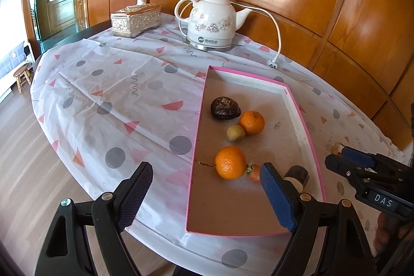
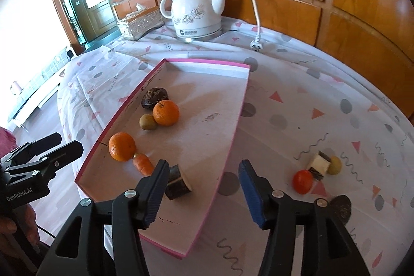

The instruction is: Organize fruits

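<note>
A table covered in a white patterned cloth holds a shallow pink-rimmed tray, and two hand-held grippers hover over its near end. The left gripper hangs with its fingers spread wide and nothing between them, one finger over the cloth and the other over the tray's near end. The right gripper is part open and also empty; a dark-skinned cut chunk with pale flesh lies in the tray just beside its left finger, apparently set down there. Six pieces sit in the tray: a dark wrinkled fruit, an orange touching a small brownish-green fruit, and nearer the grippers a second orange touching a small carrot-shaped orange piece, then the cut chunk. The sorting looks part done, since more pieces wait on the bare cloth to the tray's right: a small red-orange fruit, another cut pale chunk, a small yellow fruit, and a dark flat piece near the picture's edge. The tray's right half and far end are clear, leaving easy room to lower more fruit over the low rim. A white kettle with its loose cord and plug, and a tissue box, stand well apart at the table's far side.
</note>
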